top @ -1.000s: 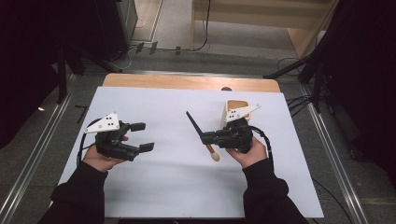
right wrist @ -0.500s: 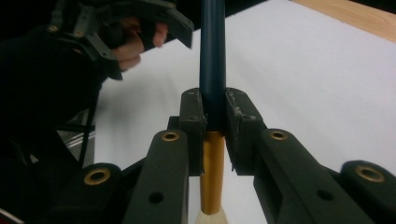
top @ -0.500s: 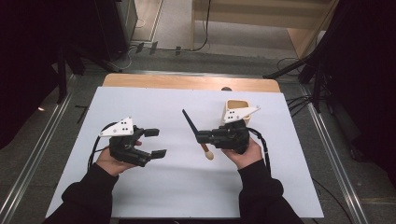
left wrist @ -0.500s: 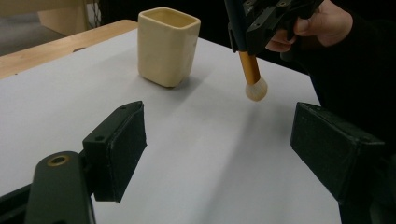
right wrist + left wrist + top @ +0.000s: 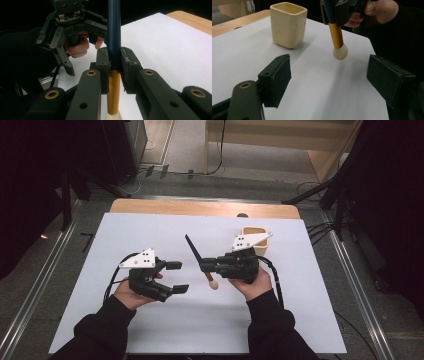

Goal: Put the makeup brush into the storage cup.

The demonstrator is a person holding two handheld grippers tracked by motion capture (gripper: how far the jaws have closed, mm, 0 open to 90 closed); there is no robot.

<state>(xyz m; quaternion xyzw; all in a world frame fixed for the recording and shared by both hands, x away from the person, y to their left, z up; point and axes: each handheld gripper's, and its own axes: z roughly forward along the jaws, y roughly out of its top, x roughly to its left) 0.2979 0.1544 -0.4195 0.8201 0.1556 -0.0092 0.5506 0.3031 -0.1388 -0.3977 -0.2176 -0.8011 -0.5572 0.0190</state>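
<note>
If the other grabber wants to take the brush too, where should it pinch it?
Probably the gold collar of the brush, just above the bristles. The right gripper already clamps the dark handle, so that bare, stiff, round stretch below is free. The left gripper, jaws open, could come in level from the side, one pad on each side, avoiding the soft tip.
</note>
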